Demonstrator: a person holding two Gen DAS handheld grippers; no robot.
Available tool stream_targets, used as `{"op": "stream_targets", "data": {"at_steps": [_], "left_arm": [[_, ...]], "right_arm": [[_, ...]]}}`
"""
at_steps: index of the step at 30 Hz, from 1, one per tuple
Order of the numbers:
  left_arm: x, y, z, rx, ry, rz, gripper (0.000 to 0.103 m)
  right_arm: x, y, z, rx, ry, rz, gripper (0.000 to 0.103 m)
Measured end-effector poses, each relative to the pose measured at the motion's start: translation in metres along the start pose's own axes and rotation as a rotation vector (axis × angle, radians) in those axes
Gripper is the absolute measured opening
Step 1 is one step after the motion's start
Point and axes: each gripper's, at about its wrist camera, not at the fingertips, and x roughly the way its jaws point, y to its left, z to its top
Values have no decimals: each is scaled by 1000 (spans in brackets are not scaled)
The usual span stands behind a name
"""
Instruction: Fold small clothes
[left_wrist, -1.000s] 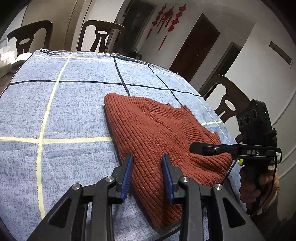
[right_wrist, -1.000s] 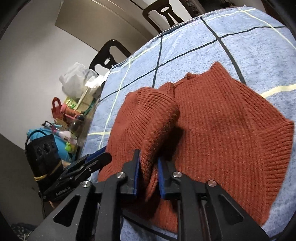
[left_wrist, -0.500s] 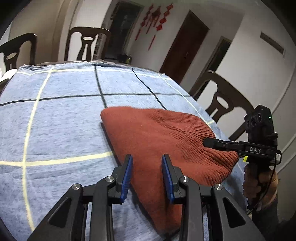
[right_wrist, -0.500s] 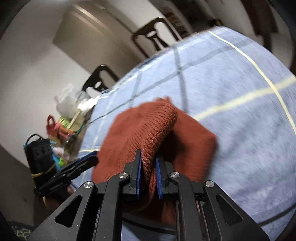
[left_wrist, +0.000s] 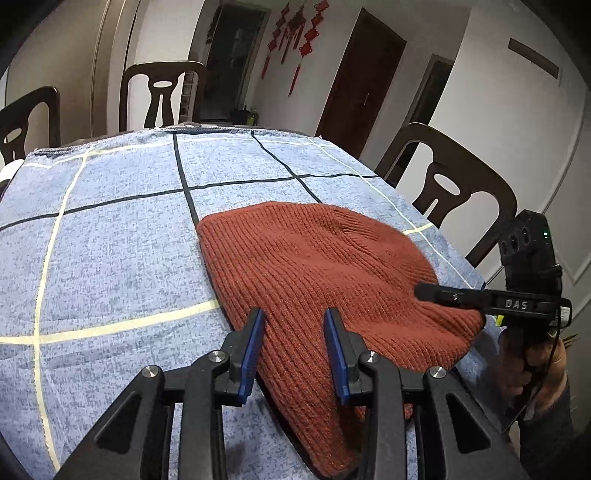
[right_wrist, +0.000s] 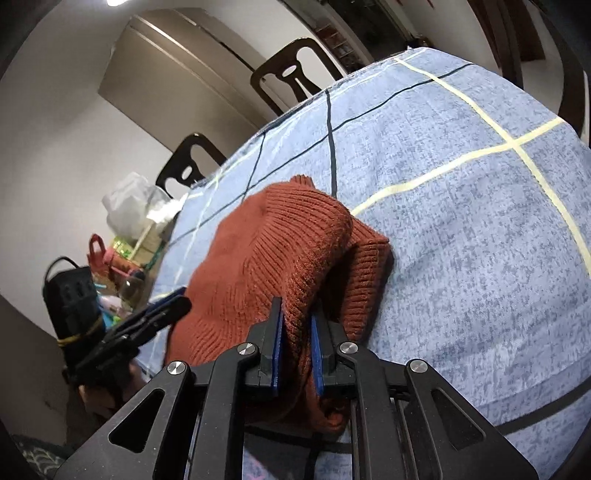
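A rust-red knitted sweater (left_wrist: 314, 266) lies folded over on the blue checked tablecloth (left_wrist: 110, 240). My left gripper (left_wrist: 295, 347) stands open over its near edge, the knit lying between and under the blue pads without being pinched. My right gripper (right_wrist: 297, 332) pinches a raised fold of the sweater (right_wrist: 258, 258); its jaws are opening slightly while the pads still press on the knit. In the left wrist view the right gripper (left_wrist: 424, 291) reaches the sweater's right edge. In the right wrist view the left gripper (right_wrist: 170, 306) sits at the sweater's left edge.
Dark wooden chairs (left_wrist: 443, 177) stand around the table, one also at the far end (left_wrist: 159, 96). Bags, bottles and other clutter (right_wrist: 125, 229) crowd the area off the table's left side. A hand (left_wrist: 535, 362) holds the right gripper's handle near the table edge.
My right gripper has carried the pinched fold across, so the spread sweater now lies doubled into a narrower shape. My left gripper shifted sideways and stays open.
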Motion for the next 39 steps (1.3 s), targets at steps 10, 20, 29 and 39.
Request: {"op": "stream_targets", "data": {"at_steps": [10,20,29,39], "left_arm": [[-23,-13,-7,28,-18,-13,36],[-19,-18,-15,50,6,-10,36],[3,-6,22,17,-21,58,36],[31,-17,13,45,-14,107,37]], "right_arm": [[-37,54,-22,-248,-33,-84,15],[-21,37,-41,-287,40,-237,15],[-5,58,7,-312,-85,-258,15],[16,18,10,-222,-85,-305,15]]}}
